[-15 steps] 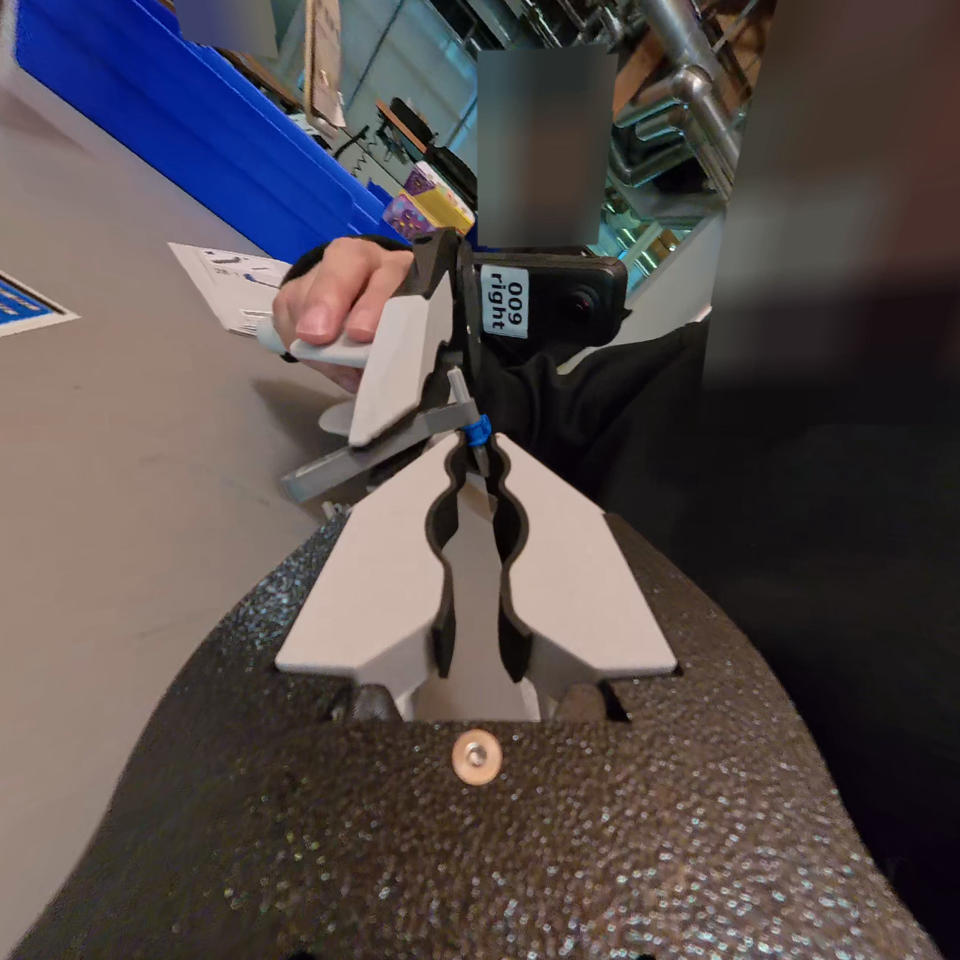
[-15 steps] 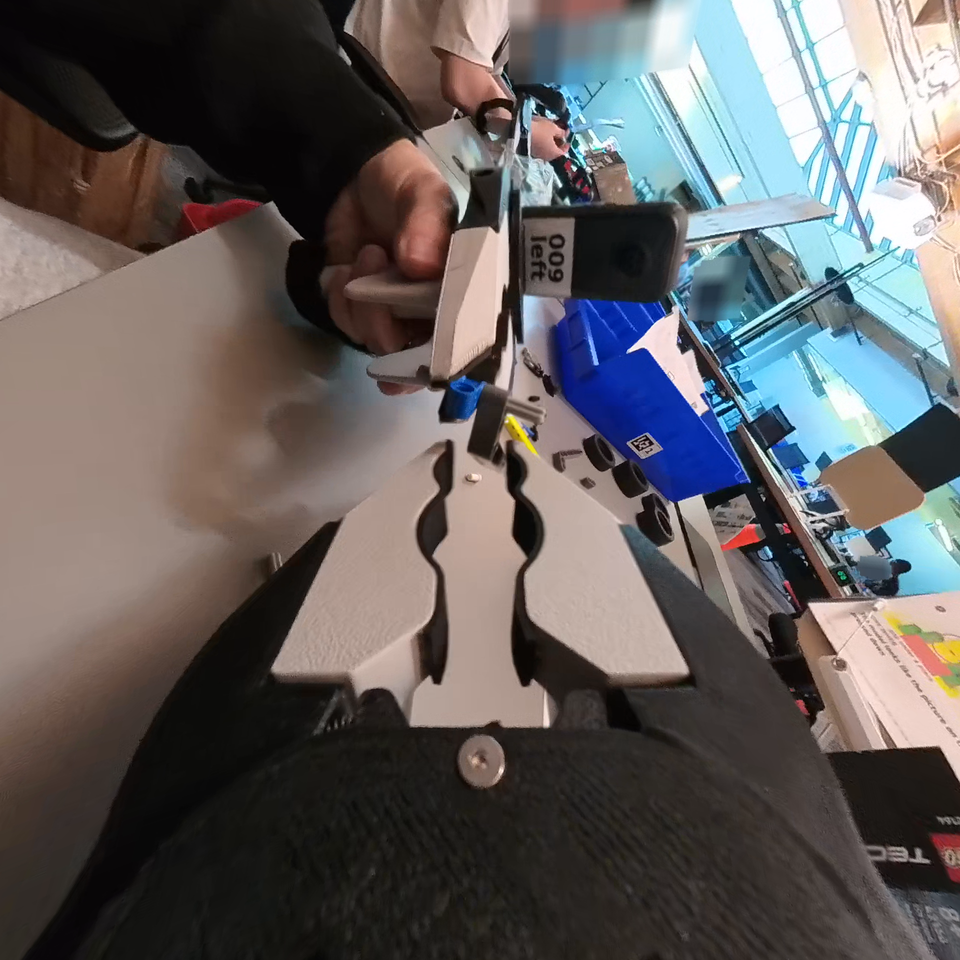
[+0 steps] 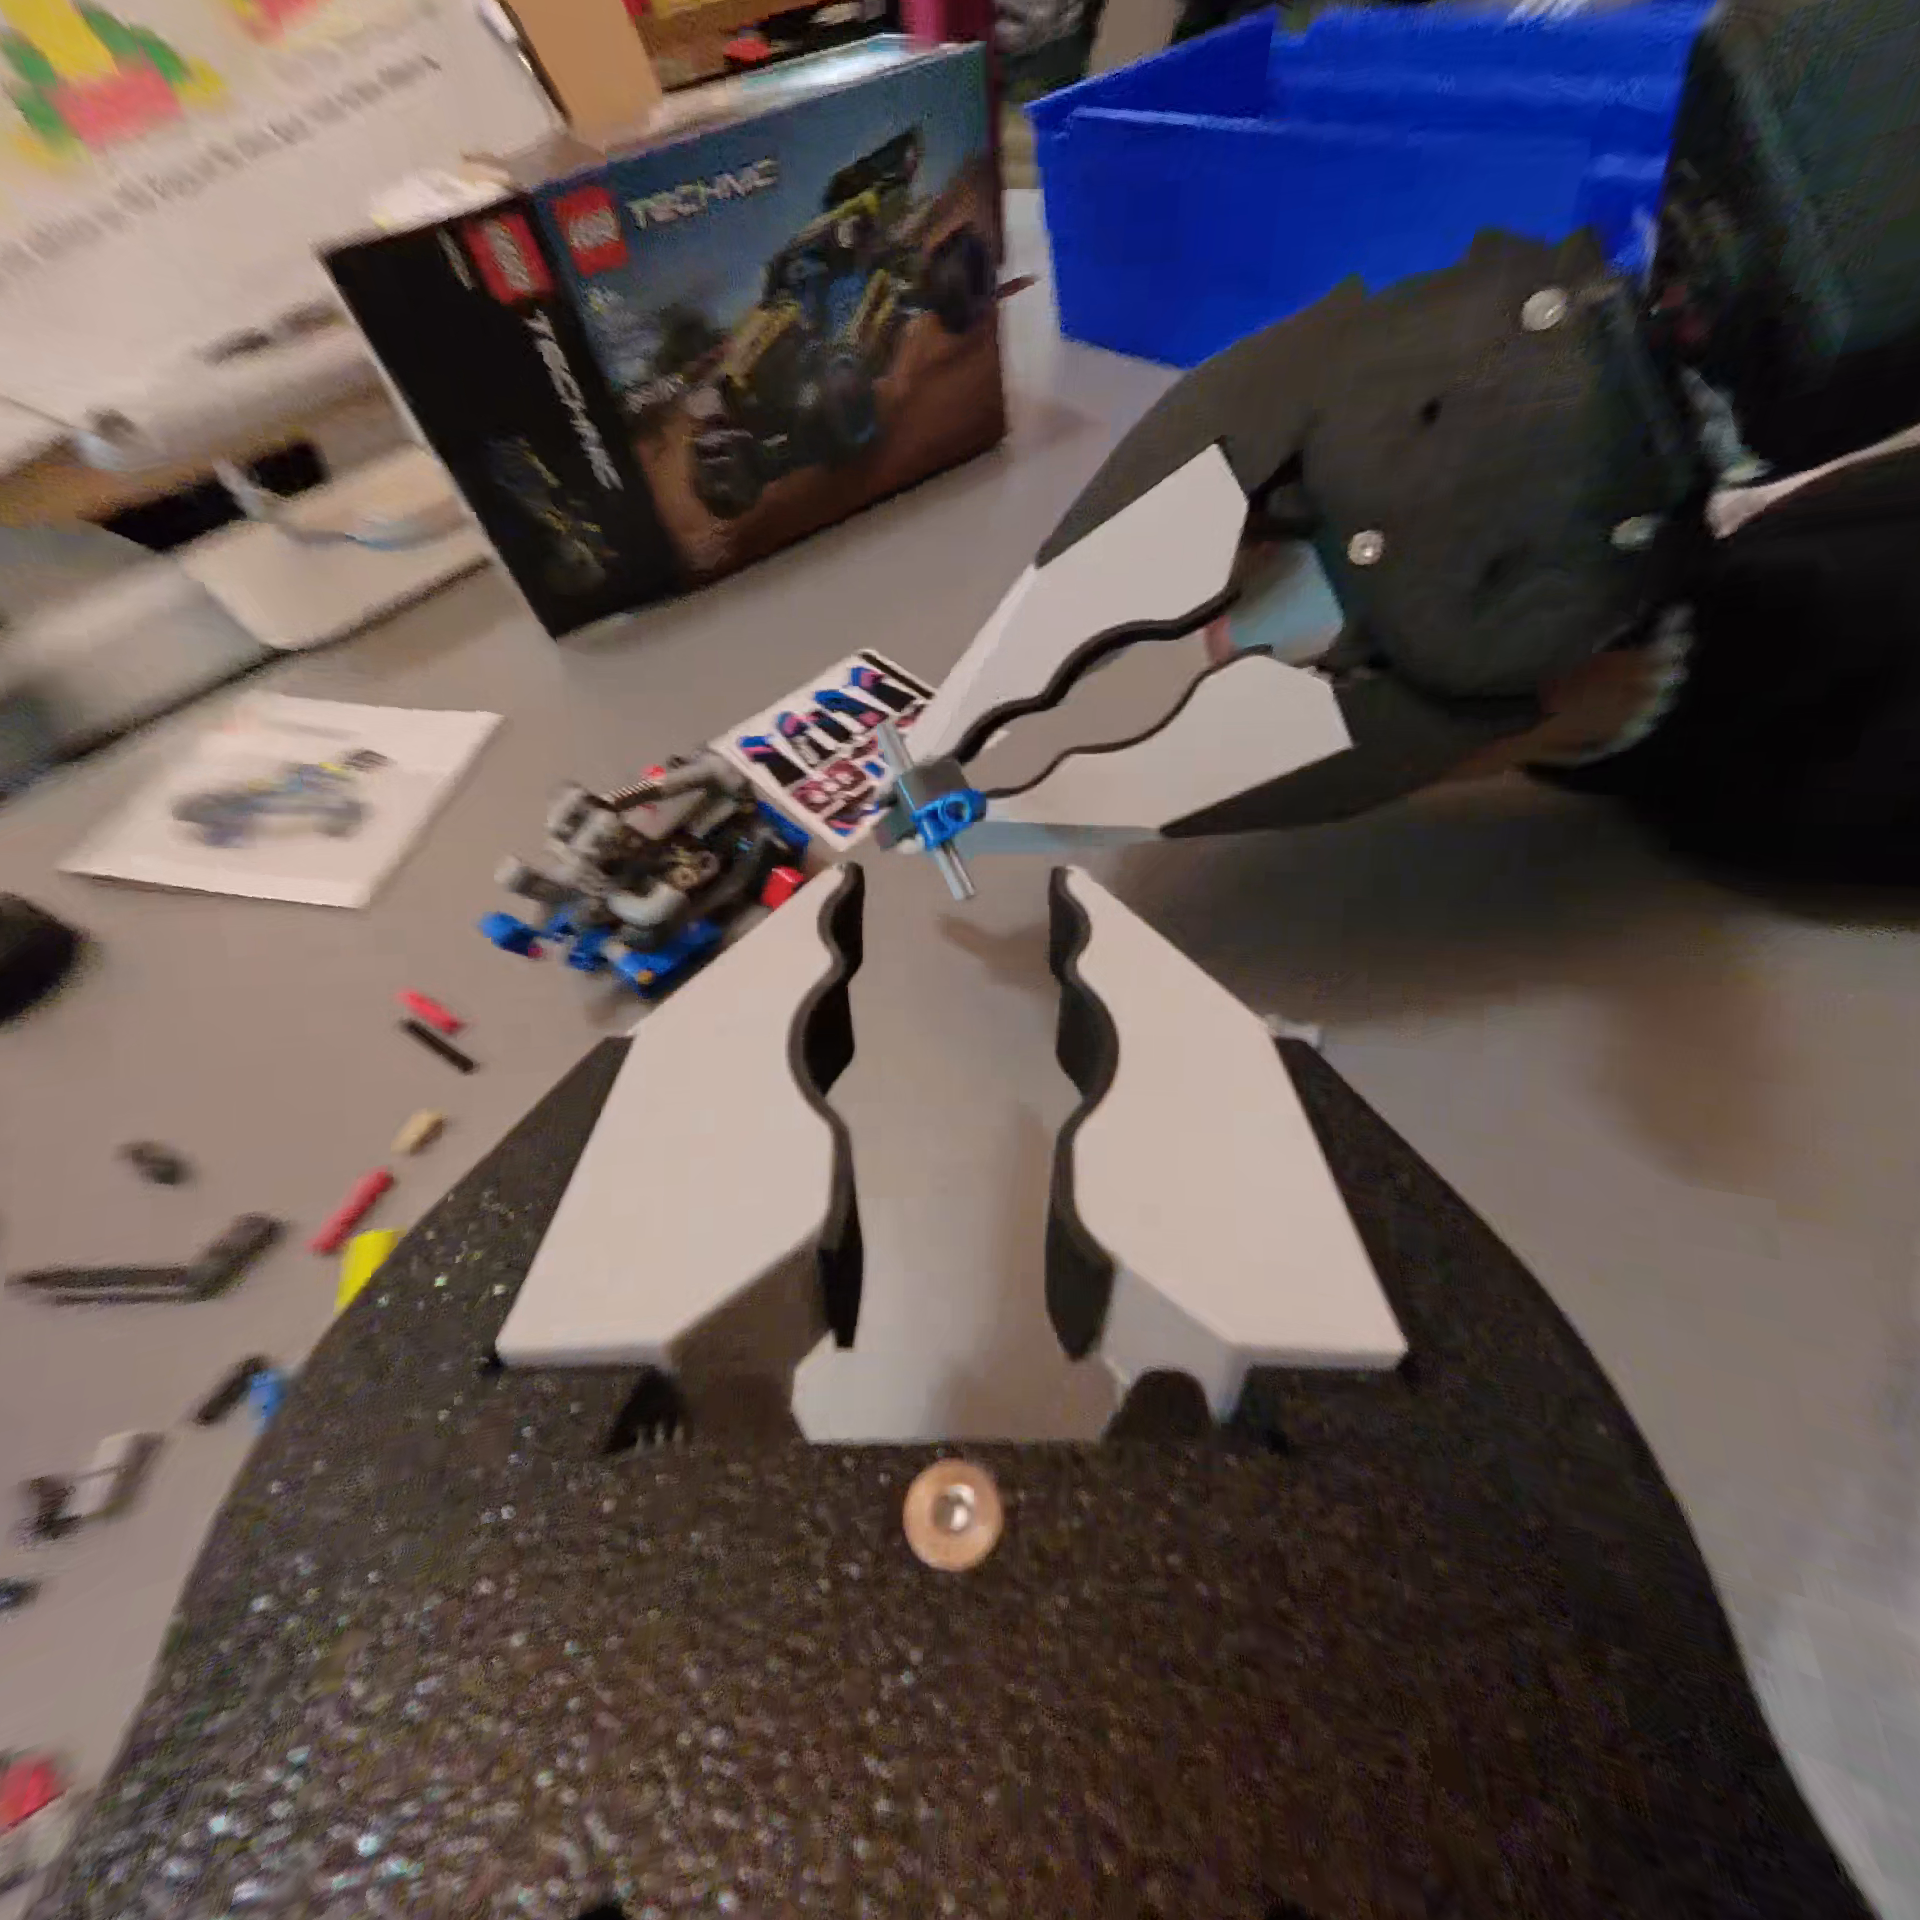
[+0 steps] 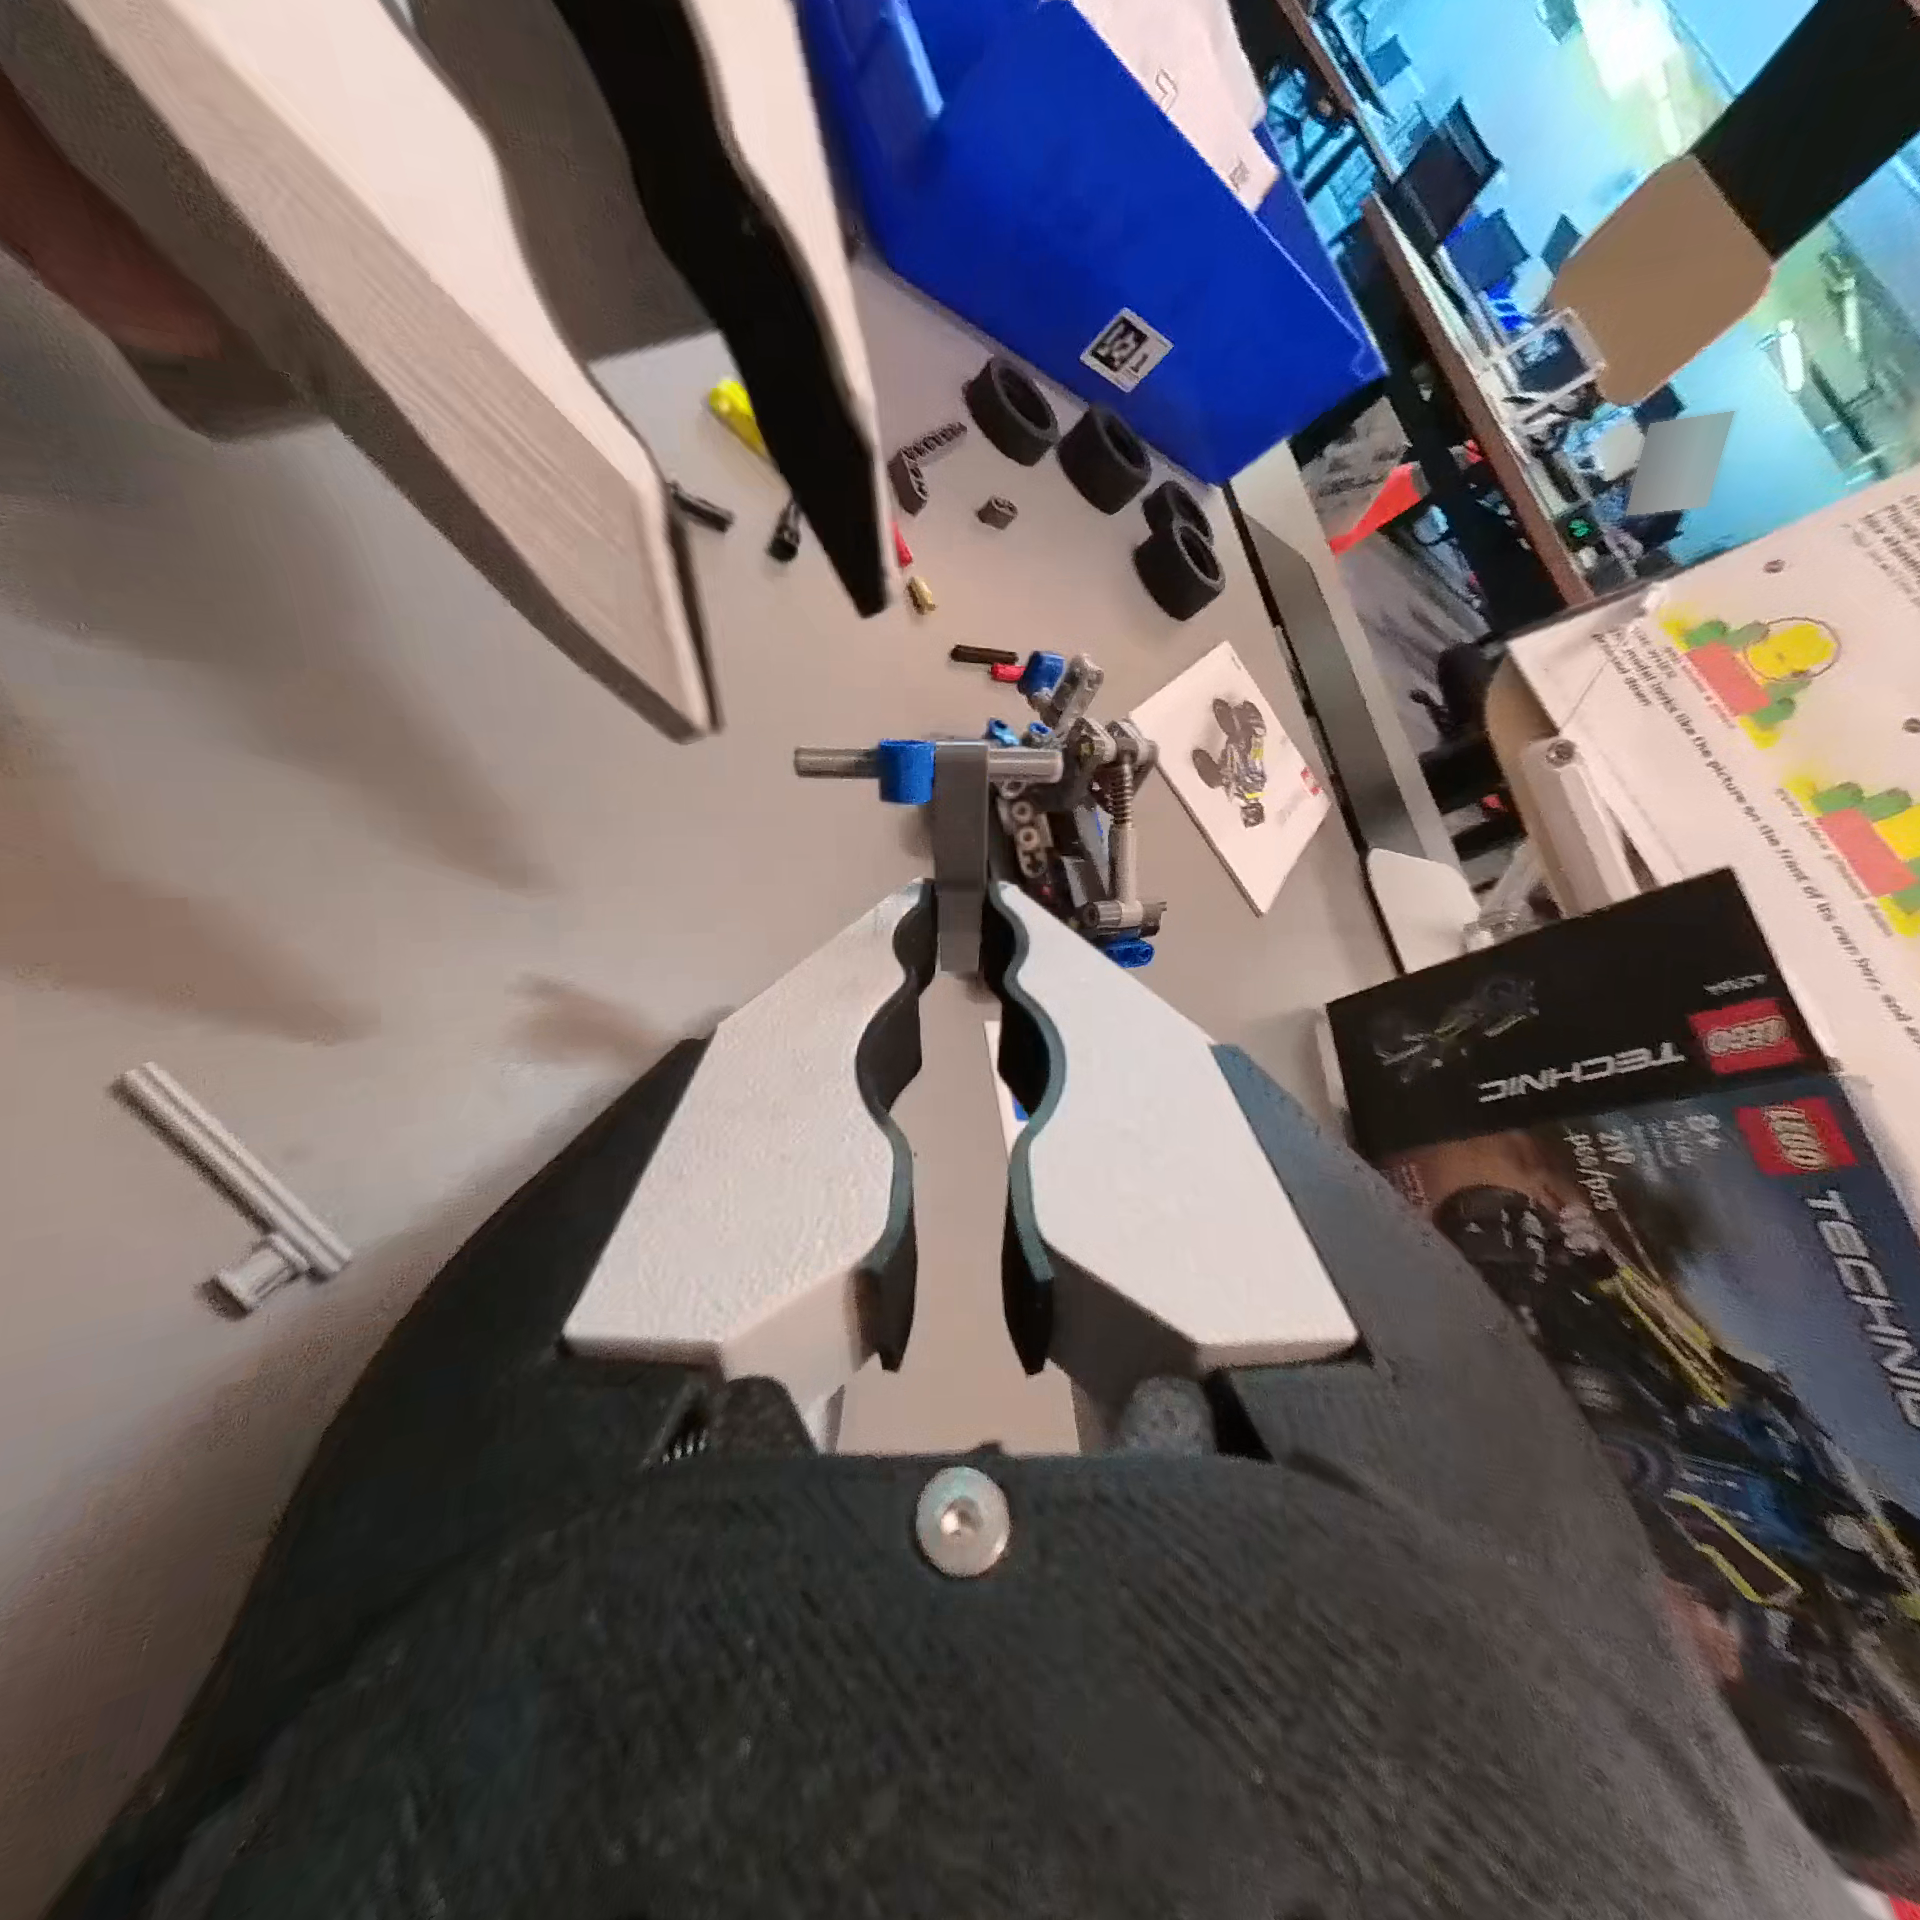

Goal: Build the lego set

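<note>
Above the tabletop [image 3: 1351,1039], my right gripper [image 4: 961,925] clamps the grey beam subassembly [image 4: 961,821]; left gripper [image 3: 956,914] gapes empty. Next: join it to the chassis [image 3: 644,862].

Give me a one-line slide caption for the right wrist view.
Right tool grips a grey beam carrying an axle and blue connector, above the half-built car.

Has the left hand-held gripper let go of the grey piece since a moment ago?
Yes. The left hand-held gripper is open, apart from the small assembly held by the right hand-held gripper.
</note>
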A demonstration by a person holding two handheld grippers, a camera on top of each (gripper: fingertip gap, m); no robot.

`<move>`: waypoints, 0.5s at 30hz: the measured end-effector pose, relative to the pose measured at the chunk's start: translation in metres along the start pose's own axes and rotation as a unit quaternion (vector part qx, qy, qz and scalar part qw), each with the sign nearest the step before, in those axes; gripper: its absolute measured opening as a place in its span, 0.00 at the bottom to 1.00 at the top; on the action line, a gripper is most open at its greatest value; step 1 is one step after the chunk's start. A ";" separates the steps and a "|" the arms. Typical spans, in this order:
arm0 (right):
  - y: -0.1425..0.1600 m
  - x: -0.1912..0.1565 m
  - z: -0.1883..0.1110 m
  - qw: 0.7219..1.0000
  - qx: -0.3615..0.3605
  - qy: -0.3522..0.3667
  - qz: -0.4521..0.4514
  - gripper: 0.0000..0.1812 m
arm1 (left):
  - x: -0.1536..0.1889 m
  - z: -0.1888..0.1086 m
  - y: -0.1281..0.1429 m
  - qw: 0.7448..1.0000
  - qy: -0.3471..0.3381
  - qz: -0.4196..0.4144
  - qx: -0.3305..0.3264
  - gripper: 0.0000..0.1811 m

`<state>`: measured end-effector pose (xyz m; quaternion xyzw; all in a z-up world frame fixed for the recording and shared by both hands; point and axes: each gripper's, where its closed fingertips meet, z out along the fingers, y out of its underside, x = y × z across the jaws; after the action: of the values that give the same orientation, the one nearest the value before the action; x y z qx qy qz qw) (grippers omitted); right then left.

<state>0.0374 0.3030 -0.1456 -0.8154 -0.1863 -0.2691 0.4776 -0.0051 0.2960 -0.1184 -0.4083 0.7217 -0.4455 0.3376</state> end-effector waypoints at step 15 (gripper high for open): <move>-0.024 -0.011 -0.005 0.997 0.070 0.001 -0.030 0.06 | -0.002 0.002 -0.006 0.971 0.089 -0.211 0.077 0.06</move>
<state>0.0143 0.3094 -0.1337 -0.7739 -0.2286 -0.2703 0.5252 -0.0007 0.2950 -0.1134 -0.4829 0.6101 -0.5950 0.2011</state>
